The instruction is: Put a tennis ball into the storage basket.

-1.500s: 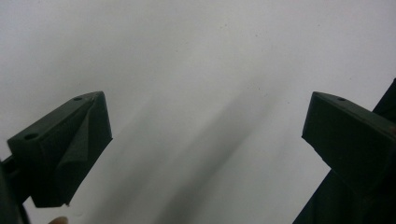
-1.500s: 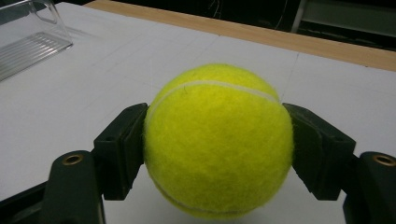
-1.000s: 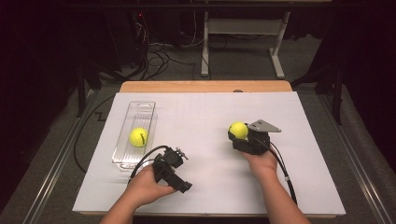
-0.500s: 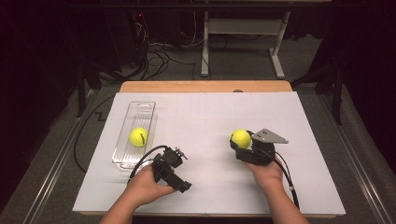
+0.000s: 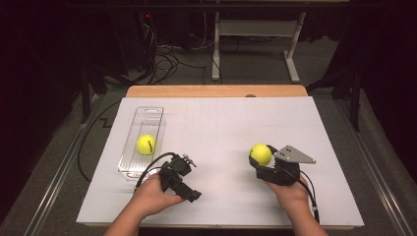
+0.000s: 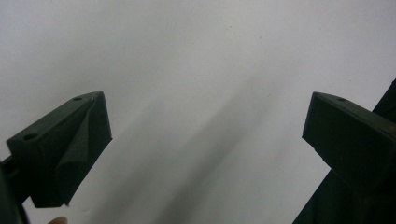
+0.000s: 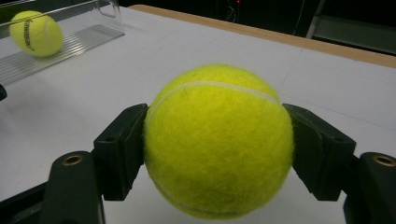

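Gripping a tennis ball [image 5: 260, 154] between its two jaws, my right gripper [image 5: 268, 164] has slid nearer to me over the last second and now sits well to the right of the clear tray [image 5: 129, 166], so the ball looks picked up and ready to carry across, though I'm only guessing that the tray is where it belongs. My left gripper [image 5: 189, 189] hasn't budged just right of the tray's near end, jaws spread wide over bare white tabletop [image 6: 196, 56], while a second ball [image 5: 145, 144] already lies inside the tray.
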A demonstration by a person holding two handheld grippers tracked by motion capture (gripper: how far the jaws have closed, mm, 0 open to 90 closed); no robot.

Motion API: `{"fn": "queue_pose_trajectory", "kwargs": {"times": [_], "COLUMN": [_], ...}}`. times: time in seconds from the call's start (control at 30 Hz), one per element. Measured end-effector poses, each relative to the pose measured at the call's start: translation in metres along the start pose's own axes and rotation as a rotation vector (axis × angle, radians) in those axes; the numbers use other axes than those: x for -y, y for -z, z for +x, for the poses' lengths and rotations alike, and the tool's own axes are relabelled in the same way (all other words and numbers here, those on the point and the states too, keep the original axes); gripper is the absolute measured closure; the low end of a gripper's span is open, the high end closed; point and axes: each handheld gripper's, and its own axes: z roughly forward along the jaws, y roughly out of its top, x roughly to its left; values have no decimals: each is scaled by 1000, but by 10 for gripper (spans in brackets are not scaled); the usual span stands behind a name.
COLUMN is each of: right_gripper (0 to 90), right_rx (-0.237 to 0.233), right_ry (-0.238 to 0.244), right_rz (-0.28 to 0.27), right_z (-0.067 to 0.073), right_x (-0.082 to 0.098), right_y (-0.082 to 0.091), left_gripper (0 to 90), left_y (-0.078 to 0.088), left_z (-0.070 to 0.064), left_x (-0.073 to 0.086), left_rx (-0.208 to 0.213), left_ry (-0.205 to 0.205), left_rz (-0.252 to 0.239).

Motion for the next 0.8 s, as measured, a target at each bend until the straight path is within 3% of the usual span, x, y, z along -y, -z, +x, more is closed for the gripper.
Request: {"fn": "queue_pose_trajectory", "kwargs": {"times": [0.23,0.6,0.8], "right_gripper": [275,275,276], "right_rx": [-6,-5,-12], "right_ry": [7,-21,-13], "right_rz": [-1,-17,10], "right_z": [1,-1,-1], "right_x": [6,22,31], "right_y": [14,30,34], "left_gripper": [21,21,21], "left_y": [1,3,5], "left_z": [1,1,3], "left_x": [1,1,2], "left_rx": [-1,0,2], "left_ry": [1,1,5], "left_rz": [-4,-11,-20]}}
